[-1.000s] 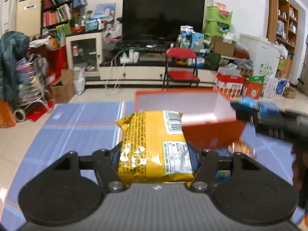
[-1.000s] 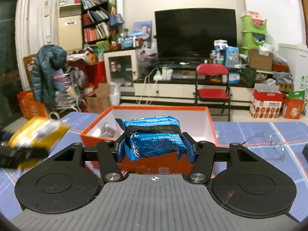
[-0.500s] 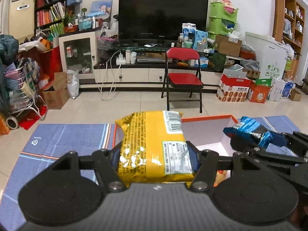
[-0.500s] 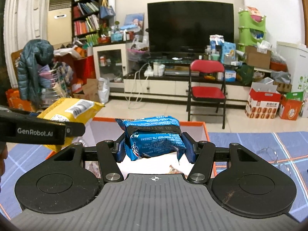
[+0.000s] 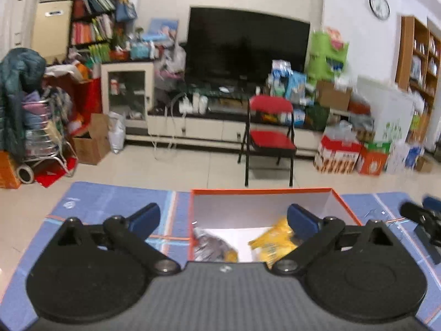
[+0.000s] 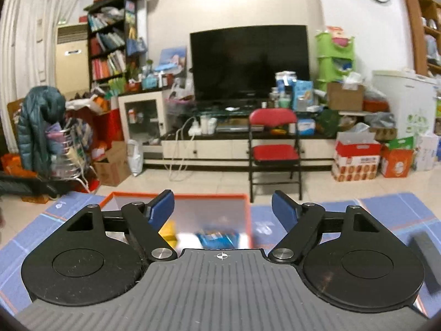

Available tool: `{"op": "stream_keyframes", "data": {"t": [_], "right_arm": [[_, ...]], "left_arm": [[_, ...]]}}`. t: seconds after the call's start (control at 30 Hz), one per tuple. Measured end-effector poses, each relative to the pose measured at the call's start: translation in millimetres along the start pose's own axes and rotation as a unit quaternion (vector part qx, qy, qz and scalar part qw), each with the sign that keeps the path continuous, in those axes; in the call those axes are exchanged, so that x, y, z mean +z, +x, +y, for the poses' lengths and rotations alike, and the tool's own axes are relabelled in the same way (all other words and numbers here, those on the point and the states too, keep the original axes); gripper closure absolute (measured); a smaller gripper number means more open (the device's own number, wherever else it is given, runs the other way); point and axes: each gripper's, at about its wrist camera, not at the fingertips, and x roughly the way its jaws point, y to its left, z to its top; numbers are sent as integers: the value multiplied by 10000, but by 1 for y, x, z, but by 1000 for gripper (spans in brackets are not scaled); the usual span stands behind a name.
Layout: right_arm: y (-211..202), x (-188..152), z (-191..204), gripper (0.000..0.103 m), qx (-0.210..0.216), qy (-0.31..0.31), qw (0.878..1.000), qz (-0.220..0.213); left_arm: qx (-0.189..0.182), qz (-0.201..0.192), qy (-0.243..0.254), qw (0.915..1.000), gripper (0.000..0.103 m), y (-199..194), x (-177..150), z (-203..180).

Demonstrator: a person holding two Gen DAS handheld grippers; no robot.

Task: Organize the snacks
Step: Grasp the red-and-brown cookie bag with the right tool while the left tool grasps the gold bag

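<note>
Both tongs have just let go: the left gripper and the right gripper hang over the orange-rimmed cardboard box with jaws opening wide and nothing between them. The crinkly yellow snack packet and the blue foil snack packet, gripped a moment ago, now lie inside. Two more snacks look sorted.

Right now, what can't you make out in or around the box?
- Box near half: left wrist view, hidden behind the left gripper, jaws opening, nothing between.
- Blue packet: right wrist view, blurred and cut by the right gripper body.
- Silver packet: blurred, print unreadable.
</note>
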Motion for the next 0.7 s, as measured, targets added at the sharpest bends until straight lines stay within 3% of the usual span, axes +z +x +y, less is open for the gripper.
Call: {"op": "stream_keyframes", "data": {"t": [0.1, 0.23, 0.43, 0.6, 0.7], "right_arm": [[-33, -33, -19, 31, -134, 148, 9995, 257], [-57, -86, -19, 31, 48, 41, 9952, 982], [-66, -130, 19, 29, 200, -1678, 9748, 1458], [-52, -128, 6, 29, 224, -995, 9828, 1541], [-33, -132, -15, 28, 267, -79, 9850, 1703]], "left_arm": [[137, -87, -68, 9998, 6, -43, -26, 16], [382, 16, -97, 9992, 6, -74, -65, 36], [410, 422, -436, 9973, 6, -69, -110, 58], [416, 633, -252, 9968, 6, -58, -126, 62], [421, 686, -303, 9963, 6, -55, -125, 67]]}}
